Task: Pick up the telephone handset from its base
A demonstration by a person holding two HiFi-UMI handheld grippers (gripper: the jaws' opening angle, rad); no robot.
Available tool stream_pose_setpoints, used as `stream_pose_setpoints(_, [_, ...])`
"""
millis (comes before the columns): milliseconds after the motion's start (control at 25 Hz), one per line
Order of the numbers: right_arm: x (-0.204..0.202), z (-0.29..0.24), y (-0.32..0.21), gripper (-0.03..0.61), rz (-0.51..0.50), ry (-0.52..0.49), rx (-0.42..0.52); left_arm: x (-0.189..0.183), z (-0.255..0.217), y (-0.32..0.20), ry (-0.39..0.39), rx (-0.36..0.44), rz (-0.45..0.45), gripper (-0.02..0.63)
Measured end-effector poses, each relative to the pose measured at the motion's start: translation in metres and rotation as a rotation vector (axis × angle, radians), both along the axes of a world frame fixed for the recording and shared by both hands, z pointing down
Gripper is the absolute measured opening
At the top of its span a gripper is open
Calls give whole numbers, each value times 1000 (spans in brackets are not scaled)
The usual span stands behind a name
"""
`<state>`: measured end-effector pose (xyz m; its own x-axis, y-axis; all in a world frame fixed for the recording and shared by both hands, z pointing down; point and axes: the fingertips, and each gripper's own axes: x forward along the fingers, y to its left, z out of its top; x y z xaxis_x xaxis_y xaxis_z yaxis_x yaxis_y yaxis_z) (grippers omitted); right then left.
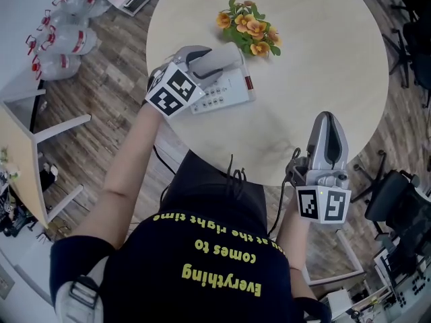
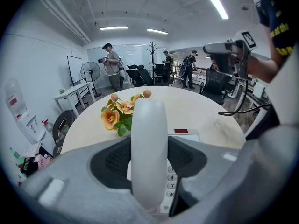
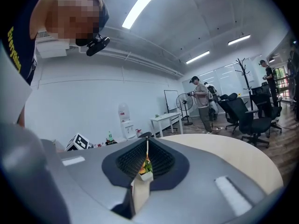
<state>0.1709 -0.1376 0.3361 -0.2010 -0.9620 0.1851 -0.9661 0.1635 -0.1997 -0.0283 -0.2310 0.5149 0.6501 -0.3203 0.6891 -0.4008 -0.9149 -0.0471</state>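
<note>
Round beige table [image 1: 316, 59] carries the white keypad telephone base [image 1: 225, 93]; my left tongs [image 1: 202, 66] clamp the pale grey plastic handset [image 2: 148, 139] just over it. Right tongs [image 1: 328, 123] sit closed, empty. Gripped near one end, that smooth handset may pivot and slip loose.

Head view looks steeply down on the table [image 1: 316, 66]; both gripper views look across it.

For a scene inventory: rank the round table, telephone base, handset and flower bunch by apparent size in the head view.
Largest to smallest:
round table
telephone base
flower bunch and handset: about alike, handset partly covered, so unranked
</note>
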Motion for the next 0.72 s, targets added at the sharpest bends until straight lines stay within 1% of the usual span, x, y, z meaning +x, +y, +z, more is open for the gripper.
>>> stream_pose_setpoints(200, [-2, -10, 7, 12, -7, 5, 24, -2, -19, 0, 34, 28, -41, 235])
stream_pose_setpoints(440, [0, -28, 12, 12, -14, 19, 66, -2, -51, 1, 103, 70, -87, 233])
stream_pose_setpoints(720, [-6, -47, 16, 12, -33, 17, 115, -9, -73, 9, 132, 113, -128, 233])
